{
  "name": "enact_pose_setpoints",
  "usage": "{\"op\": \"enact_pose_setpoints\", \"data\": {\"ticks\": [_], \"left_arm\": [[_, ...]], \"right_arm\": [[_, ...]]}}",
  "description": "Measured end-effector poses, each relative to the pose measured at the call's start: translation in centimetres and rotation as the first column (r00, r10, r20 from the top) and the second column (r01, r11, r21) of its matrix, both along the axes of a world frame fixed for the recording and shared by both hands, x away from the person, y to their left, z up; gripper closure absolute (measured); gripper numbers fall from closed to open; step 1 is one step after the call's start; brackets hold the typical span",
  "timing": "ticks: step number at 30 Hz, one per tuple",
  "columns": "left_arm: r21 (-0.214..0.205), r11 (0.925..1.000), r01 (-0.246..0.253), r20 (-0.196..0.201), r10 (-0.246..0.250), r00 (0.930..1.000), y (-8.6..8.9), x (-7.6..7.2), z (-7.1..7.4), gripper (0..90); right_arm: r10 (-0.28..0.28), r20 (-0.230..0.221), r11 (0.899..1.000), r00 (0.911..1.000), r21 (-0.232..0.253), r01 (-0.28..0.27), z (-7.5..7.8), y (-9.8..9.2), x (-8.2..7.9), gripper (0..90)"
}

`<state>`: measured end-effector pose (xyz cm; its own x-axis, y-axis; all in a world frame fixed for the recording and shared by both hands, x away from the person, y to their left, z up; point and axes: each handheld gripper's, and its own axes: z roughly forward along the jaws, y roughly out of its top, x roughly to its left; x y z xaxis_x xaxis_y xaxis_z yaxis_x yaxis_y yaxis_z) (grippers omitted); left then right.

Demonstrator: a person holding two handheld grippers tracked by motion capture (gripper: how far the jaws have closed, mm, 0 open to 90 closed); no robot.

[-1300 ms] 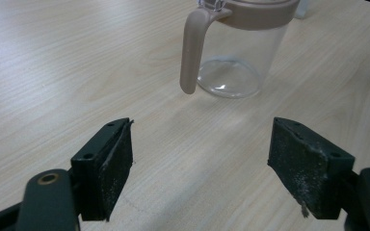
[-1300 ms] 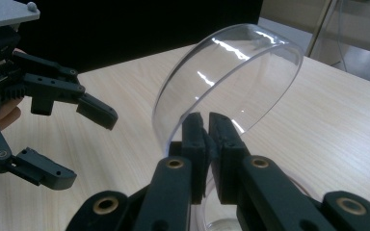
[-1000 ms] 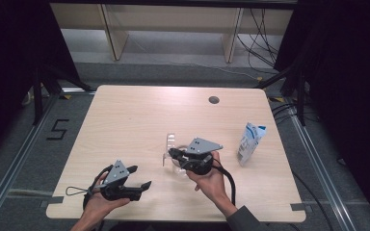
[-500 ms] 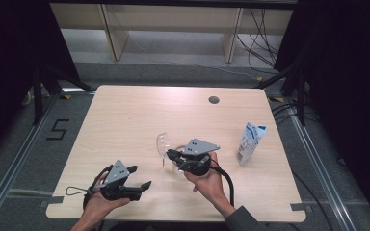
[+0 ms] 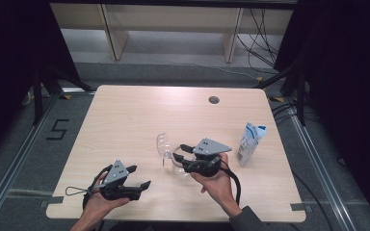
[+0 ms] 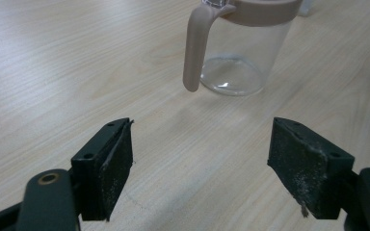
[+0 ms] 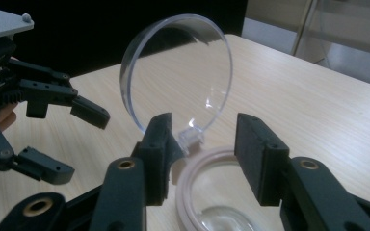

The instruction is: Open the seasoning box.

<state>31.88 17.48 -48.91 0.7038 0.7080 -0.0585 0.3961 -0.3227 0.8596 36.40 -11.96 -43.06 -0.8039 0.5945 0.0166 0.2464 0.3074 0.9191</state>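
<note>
A clear jug (image 5: 177, 163) with a beige rim (image 7: 207, 166) and handle (image 6: 195, 48) stands on the table. Its hinged clear lid (image 7: 178, 72) stands flipped up, and it also shows in the high view (image 5: 162, 143). My right gripper (image 5: 180, 156) hovers over the jug's mouth. Its jaws have just been opening and now stand apart, with the lid's small hinge tab (image 7: 191, 136) between them and free of the pads. My left gripper (image 5: 139, 176) rests open near the front left, pointed at the jug, nothing between its pads (image 6: 113, 163).
A white and blue carton (image 5: 250, 143) stands to the right of the jug. A round cable hole (image 5: 214, 100) sits at the far side of the wooden table (image 5: 125, 120). My left gripper (image 7: 77, 144) shows beyond the lid in the right gripper view.
The lid has swung up and over to the left. The right gripper's jaws, shut near the lid before, now stand apart. The left hand has stayed put.
</note>
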Motion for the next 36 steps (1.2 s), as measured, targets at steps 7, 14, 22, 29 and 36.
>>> {"op": "enact_pose_setpoints", "data": {"ticks": [7,14,22,29,36], "left_arm": [[0.005,0.9999,0.009,0.0,-0.009,1.0,0.0,0.0,0.0,23.5],[0.003,1.0,0.008,0.005,-0.008,1.0,0.0,0.0,0.0,23.5],[0.006,1.0,0.007,0.0,-0.007,1.0,-0.1,0.1,0.0,23.5],[0.015,0.9998,0.013,0.0,-0.013,0.9999,-0.2,0.1,-0.1,23.5],[0.002,0.9999,0.016,0.004,-0.016,0.9999,-0.2,0.2,-0.1,23.5]], "right_arm": [[-0.116,-0.003,0.992,0.9932,0.041,0.116,0.2,-2.8,-1.8,46.5],[-0.22,0.044,0.975,0.9744,0.051,0.218,-0.2,-5.5,-3.6,42.6],[-0.371,0.01,0.925,0.9286,0.097,0.368,-1.3,-9.2,-4.6,37.5],[-0.492,0.027,0.866,0.8704,0.12,0.485,-1.8,-12.5,-5.2,34.1],[-0.579,0.01,0.812,0.8154,0.1,0.575,-2.5,-14.8,-5.0,30.5]]}}
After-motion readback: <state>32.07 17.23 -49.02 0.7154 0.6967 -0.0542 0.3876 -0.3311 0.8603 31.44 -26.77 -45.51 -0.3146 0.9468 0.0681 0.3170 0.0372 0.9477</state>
